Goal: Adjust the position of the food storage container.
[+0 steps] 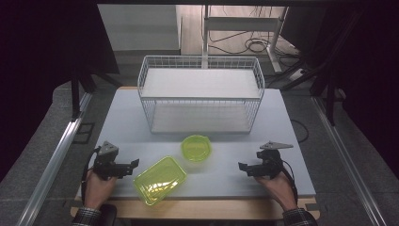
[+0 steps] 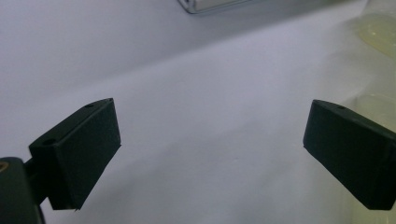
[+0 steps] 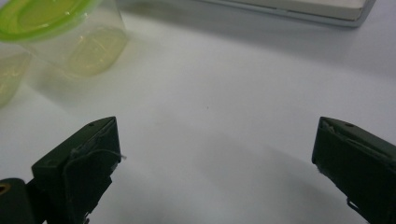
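A round clear container with a green lid (image 1: 196,148) stands mid-table in front of the wire rack; in the right gripper view the round container (image 3: 70,35) is at the top left. A rectangular green-lidded container (image 1: 159,180) lies near the front edge, just left of centre. My left gripper (image 1: 135,164) rests open at the front left, its tips a little short of that rectangular container, and its jaws (image 2: 210,154) stand wide with bare table between them. At the front right my right gripper (image 1: 241,166) is open too, pointing left, with nothing between its jaws (image 3: 215,168).
A white wire rack (image 1: 201,94) with two shelves stands at the back of the grey table (image 1: 291,155). Metal rails run along both sides of the table. Bare table lies between the two grippers and the rack.
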Action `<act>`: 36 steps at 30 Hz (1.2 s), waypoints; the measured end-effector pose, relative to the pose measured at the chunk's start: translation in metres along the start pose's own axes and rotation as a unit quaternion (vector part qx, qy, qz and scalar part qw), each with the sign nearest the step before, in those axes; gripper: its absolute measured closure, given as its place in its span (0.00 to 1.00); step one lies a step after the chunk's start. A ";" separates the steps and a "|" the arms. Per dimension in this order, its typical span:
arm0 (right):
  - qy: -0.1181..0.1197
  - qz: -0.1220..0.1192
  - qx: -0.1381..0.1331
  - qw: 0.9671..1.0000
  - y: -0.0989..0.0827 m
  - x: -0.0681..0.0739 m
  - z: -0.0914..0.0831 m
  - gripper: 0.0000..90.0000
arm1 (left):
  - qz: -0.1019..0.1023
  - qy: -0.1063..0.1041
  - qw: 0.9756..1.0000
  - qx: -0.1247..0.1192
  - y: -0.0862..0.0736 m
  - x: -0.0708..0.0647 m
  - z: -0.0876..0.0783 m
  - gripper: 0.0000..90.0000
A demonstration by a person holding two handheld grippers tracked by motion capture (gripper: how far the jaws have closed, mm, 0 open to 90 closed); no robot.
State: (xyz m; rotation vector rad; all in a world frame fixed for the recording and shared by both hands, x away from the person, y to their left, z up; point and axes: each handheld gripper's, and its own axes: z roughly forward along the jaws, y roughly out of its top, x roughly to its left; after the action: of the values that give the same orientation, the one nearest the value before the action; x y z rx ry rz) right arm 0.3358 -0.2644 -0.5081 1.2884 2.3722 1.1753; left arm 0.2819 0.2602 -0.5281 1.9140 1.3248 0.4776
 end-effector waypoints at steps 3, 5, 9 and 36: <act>0.001 0.001 0.010 1.000 0.000 -0.001 0.001 0.03 | 0.010 0.000 1.000 0.003 0.000 -0.003 0.002 0.03; -0.002 -0.001 0.012 1.000 0.000 0.000 0.001 0.05 | 0.018 -0.004 1.000 0.003 0.000 -0.005 0.004 0.03; -0.002 -0.004 0.017 1.000 0.001 0.002 0.002 0.09 | 0.028 -0.003 1.000 0.003 -0.001 -0.005 0.006 0.03; -0.012 -0.065 0.013 0.998 0.008 0.012 -0.001 0.41 | 0.042 -0.003 0.999 -0.013 -0.002 -0.006 0.007 0.04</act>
State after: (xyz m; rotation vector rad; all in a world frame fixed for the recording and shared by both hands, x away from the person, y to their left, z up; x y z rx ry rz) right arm 0.3333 -0.2535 -0.5002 1.1281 2.4218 1.0892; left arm 0.2829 0.2524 -0.5338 1.9528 1.2329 0.5293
